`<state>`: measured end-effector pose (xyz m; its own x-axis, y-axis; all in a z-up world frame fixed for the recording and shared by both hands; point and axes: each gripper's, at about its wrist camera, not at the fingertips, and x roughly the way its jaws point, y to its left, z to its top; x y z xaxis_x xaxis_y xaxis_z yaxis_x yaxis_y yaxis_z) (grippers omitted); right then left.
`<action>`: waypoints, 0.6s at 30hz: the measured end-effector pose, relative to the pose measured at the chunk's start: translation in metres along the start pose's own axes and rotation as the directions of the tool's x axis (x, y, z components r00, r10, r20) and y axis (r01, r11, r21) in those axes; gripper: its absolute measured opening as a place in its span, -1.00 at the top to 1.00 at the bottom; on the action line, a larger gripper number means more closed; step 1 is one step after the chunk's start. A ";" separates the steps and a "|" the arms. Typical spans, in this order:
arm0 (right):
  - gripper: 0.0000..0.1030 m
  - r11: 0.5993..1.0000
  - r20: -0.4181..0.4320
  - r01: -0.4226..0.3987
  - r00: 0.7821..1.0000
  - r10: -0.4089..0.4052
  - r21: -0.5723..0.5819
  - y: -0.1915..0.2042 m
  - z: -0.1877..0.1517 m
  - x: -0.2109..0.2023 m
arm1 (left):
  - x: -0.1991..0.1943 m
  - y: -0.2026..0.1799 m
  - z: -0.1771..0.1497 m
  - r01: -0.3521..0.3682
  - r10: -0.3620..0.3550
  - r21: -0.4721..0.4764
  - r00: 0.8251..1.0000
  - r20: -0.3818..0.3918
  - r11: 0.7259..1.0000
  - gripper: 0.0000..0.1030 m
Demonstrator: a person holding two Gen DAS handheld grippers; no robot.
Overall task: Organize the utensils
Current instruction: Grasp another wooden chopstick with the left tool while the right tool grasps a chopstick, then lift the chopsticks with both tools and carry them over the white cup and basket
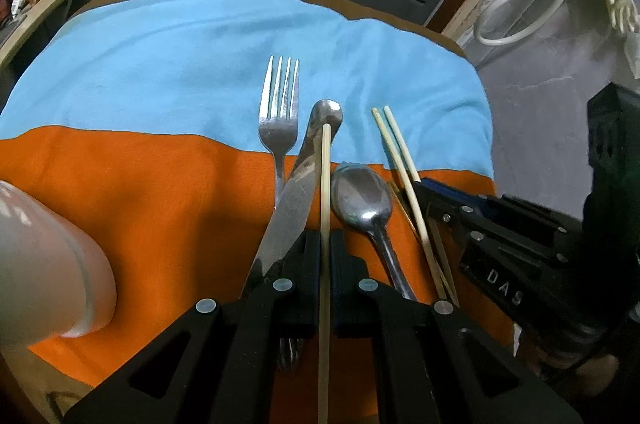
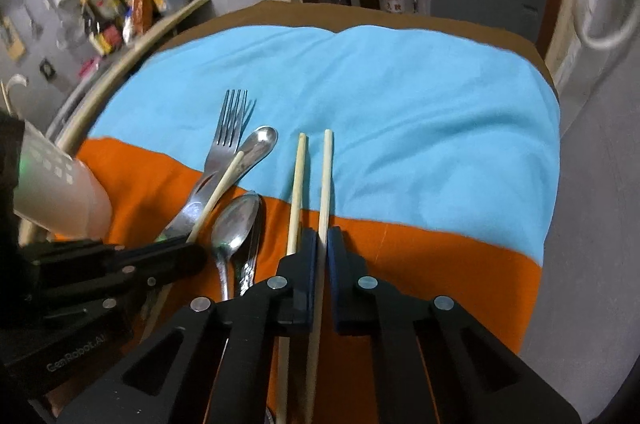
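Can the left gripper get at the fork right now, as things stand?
Probably not yet. The left gripper is shut on a chopstick, so its jaws are taken. The knife also lies across the handle of the fork, leaving mainly the tines end clear.

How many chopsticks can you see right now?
3: one clamped in the left gripper, crossing the knife; one clamped in the right gripper; one loose just left of it. More may be hidden.

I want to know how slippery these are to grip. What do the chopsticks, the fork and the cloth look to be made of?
Chopsticks: pale, matt, probably bamboo or wood.
Fork: shiny grey with reflections, likely polished stainless steel.
Cloth: blue and orange, soft, fuzzy and slightly wrinkled, probably fleece or felt.
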<state>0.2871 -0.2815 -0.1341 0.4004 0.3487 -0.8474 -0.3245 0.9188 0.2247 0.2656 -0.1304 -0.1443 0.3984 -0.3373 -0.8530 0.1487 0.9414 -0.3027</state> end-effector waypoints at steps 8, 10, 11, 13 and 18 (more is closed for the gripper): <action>0.95 0.988 0.089 -0.091 0.993 0.080 0.125 -0.014 -0.025 -0.025 | -0.028 -0.004 -0.020 0.058 -0.059 0.023 0.997 0.055 0.998 0.95; 0.95 0.987 0.118 -0.092 0.990 0.076 0.134 -0.013 -0.031 -0.035 | -0.040 -0.005 -0.026 0.073 -0.076 0.036 0.993 0.086 0.997 0.95; 0.95 0.985 0.136 -0.095 0.988 0.076 0.142 -0.012 -0.034 -0.041 | -0.044 -0.006 -0.028 0.080 -0.083 0.041 0.992 0.100 0.996 0.95; 0.95 0.982 0.181 -0.106 0.980 0.077 0.155 -0.013 -0.039 -0.052 | -0.054 -0.008 -0.032 0.093 -0.098 0.048 0.986 0.135 0.995 0.95; 0.95 0.981 0.292 -0.114 0.954 0.064 0.157 -0.005 -0.050 -0.074 | -0.080 -0.014 -0.035 0.109 -0.122 0.067 0.961 0.248 0.992 0.95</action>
<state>0.2165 -0.3214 -0.0963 0.6116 0.4454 -0.6538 -0.2293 0.8908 0.3923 0.1995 -0.1160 -0.0866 0.5894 -0.4404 -0.6772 0.2514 0.8967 -0.3644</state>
